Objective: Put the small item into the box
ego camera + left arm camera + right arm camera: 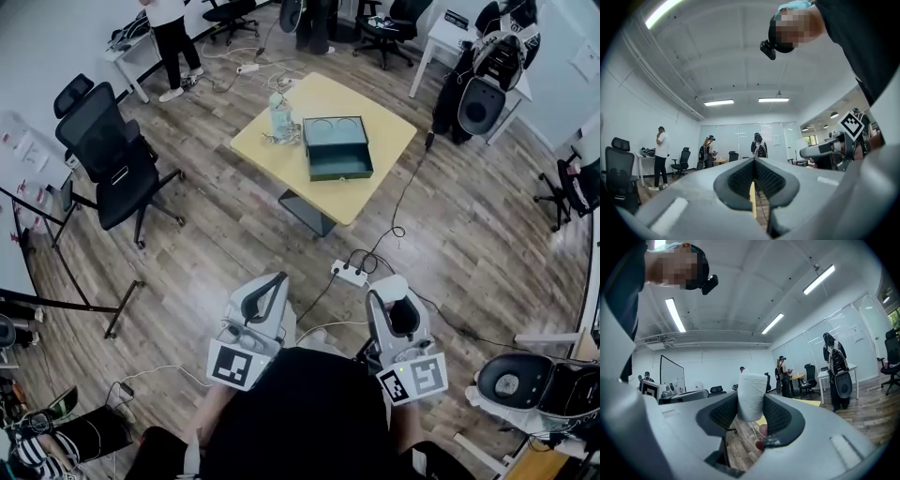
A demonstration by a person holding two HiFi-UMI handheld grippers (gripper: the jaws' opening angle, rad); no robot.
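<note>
A dark green open box (337, 147) lies on the yellow table (375, 183), well ahead of me across the floor. Both grippers are held close to my body, far from the table. My right gripper (394, 298) is shut on a small white cylindrical item (389, 285). In the right gripper view that white item (751, 397) stands upright between the black pads (780, 414). My left gripper (271, 285) is shut with nothing in it. In the left gripper view its pads (740, 178) meet, and the gripper (754, 163) points level across the room.
A clear bottle-like object (279, 114) stands on the table left of the box. A black office chair (113, 160) is at the left. A white power strip (350, 273) and cables lie on the wood floor before me. People stand at the far desks.
</note>
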